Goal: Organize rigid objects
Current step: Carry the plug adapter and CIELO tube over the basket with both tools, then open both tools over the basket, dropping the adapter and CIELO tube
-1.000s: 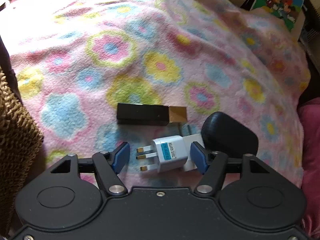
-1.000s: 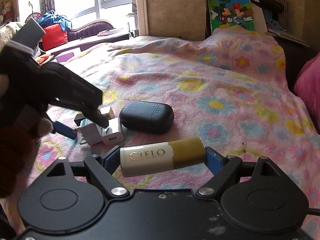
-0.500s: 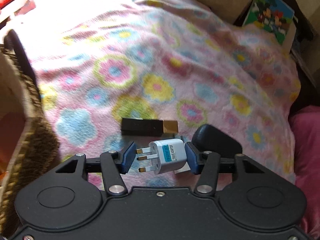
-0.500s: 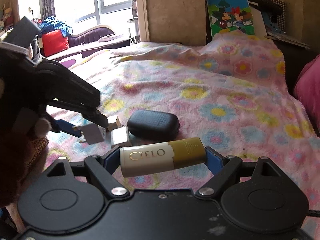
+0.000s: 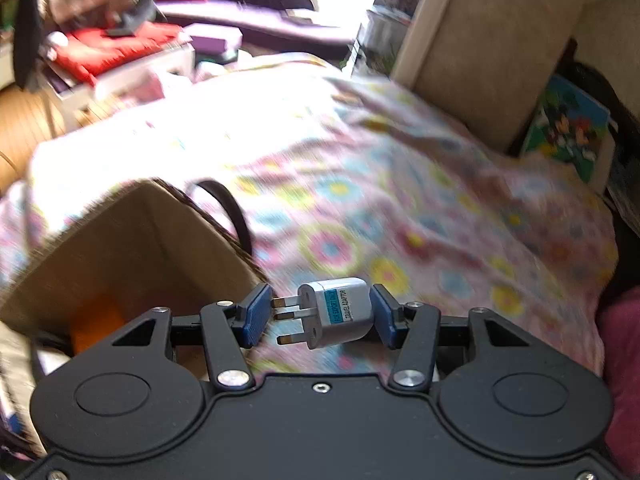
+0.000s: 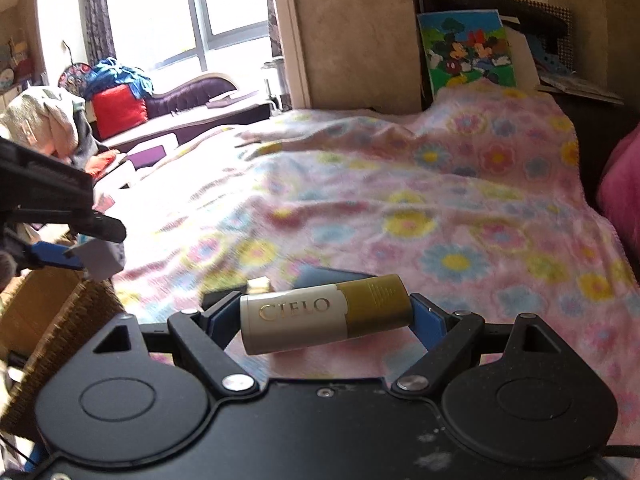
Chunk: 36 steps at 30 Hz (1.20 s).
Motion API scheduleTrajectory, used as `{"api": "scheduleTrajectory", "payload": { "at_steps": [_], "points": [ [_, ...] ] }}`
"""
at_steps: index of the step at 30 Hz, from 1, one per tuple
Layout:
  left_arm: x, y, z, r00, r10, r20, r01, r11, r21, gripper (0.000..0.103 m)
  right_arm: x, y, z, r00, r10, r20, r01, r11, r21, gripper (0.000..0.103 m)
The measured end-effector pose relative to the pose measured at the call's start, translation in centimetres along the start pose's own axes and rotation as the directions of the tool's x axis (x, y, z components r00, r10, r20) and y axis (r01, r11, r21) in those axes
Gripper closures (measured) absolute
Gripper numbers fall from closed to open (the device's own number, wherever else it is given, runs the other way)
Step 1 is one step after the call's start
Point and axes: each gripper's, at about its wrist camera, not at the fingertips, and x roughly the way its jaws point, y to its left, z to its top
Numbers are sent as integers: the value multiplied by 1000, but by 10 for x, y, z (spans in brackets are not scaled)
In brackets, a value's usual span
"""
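The adapter [image 5: 338, 312] sits between the left gripper [image 5: 320, 316] pads, above the blanket [image 5: 400, 208], right of the basket [image 5: 120, 248]. The tube [image 6: 326, 318] lies crosswise in the right gripper [image 6: 326, 320], basket at its left.

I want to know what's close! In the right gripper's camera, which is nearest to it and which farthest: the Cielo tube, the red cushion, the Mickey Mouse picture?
1. Cielo tube, clamped in the right gripper.
2. Mickey Mouse picture, beyond the blanket, right.
3. Red cushion, far left by the window.

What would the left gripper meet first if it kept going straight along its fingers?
Probably the flowered blanket. The left gripper, clamping the adapter, points just right of the basket; depth is blurred, so the rim may be close.
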Motion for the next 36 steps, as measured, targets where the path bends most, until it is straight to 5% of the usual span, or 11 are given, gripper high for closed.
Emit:
{"api": "scheduleTrajectory", "payload": {
  "at_steps": [11,25,36],
  "points": [
    [-26,49,0,990,128,64,-126,991,-41,51,-12,57,37,989,141,48,-140,990,-28,16],
    [-29,131,-18,965,255,-54,-261,937,-234,52,-23,142,73,959,280,34,-278,959,-49,16],
    [-16,151,-27,951,284,-122,-307,909,-280,52,-9,182,70,937,348,-33,-350,936,-41,16]
  ]
}}
